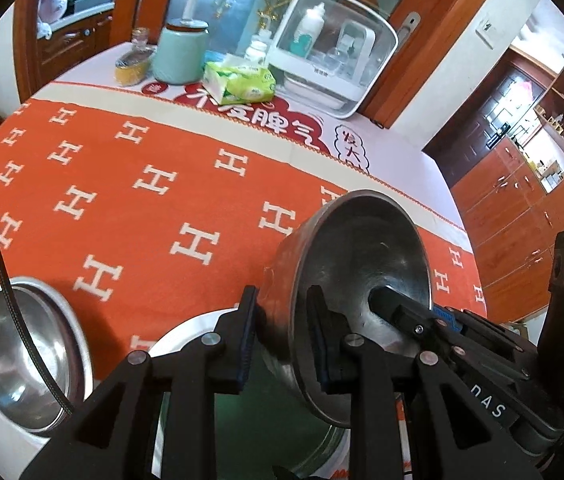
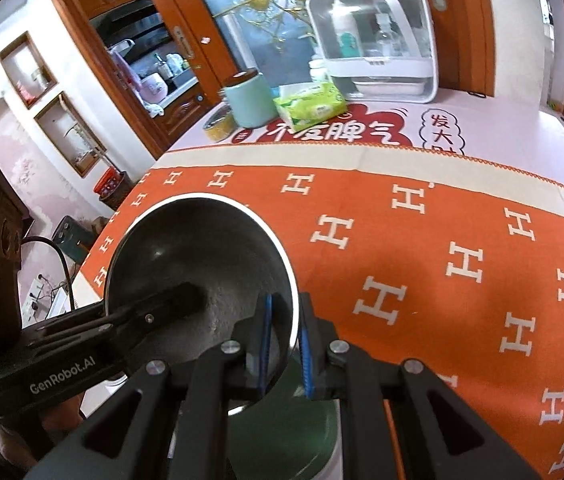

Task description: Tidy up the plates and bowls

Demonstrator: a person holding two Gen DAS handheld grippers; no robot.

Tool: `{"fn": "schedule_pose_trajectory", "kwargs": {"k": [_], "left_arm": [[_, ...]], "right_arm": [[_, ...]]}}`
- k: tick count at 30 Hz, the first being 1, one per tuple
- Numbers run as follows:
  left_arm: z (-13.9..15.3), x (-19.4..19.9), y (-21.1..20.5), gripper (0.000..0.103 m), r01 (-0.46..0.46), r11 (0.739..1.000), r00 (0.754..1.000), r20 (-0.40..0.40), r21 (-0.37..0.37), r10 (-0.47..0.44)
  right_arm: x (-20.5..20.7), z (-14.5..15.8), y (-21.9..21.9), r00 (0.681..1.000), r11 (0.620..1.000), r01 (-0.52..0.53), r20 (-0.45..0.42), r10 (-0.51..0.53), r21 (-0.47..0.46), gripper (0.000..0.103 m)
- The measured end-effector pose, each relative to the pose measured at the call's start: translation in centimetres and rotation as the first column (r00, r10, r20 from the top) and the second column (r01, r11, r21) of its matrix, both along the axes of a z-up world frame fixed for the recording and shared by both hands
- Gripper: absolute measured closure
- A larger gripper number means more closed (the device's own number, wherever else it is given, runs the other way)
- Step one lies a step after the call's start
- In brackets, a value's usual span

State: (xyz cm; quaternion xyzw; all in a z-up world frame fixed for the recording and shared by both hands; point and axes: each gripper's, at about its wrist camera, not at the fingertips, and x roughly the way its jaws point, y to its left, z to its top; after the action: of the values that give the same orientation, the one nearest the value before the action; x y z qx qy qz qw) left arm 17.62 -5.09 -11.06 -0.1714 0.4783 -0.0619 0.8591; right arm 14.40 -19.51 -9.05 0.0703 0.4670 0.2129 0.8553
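Left wrist view: the left gripper (image 1: 282,332) pinches the rim of a steel bowl (image 1: 362,264), one pad outside the wall and one inside, the bowl tipped on edge above the orange tablecloth (image 1: 141,208). The right gripper (image 1: 402,312) reaches into the bowl from the right side. Beneath the fingers lies a plate (image 1: 185,332) with a green centre, near the table's near edge. A second steel bowl (image 1: 21,352) sits on a white plate toward the near left corner. A tissue pack (image 1: 239,82) and a green jar (image 1: 179,54) stand at the far edge.

Right wrist view: the right gripper (image 2: 284,344) is pressed together on the steel bowl's (image 2: 197,256) rim, and the left gripper (image 2: 153,308) holds the opposite side.
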Motion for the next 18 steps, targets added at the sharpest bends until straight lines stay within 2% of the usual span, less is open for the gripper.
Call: {"fn": "schedule_pose_trajectory", "kwargs": {"k": [9, 18], "left_arm": [[1.3, -3.6, 1.1, 0.081, -0.028, 1.000, 0.999, 0.025, 0.012, 0.028], [3.2, -6.9, 2.9, 0.081, -0.069, 0.995, 0.995, 0.083, 0.073, 0.062]], "right_arm": [[-3.0, 1.8, 1.5, 0.997, 0.999, -0.035, 0.071, 0.035, 0.006, 0.091], [-5.1, 3.3, 4.0, 0.986, 0.996, -0.089, 0.142, 0.085, 0.023, 0.091]]}}
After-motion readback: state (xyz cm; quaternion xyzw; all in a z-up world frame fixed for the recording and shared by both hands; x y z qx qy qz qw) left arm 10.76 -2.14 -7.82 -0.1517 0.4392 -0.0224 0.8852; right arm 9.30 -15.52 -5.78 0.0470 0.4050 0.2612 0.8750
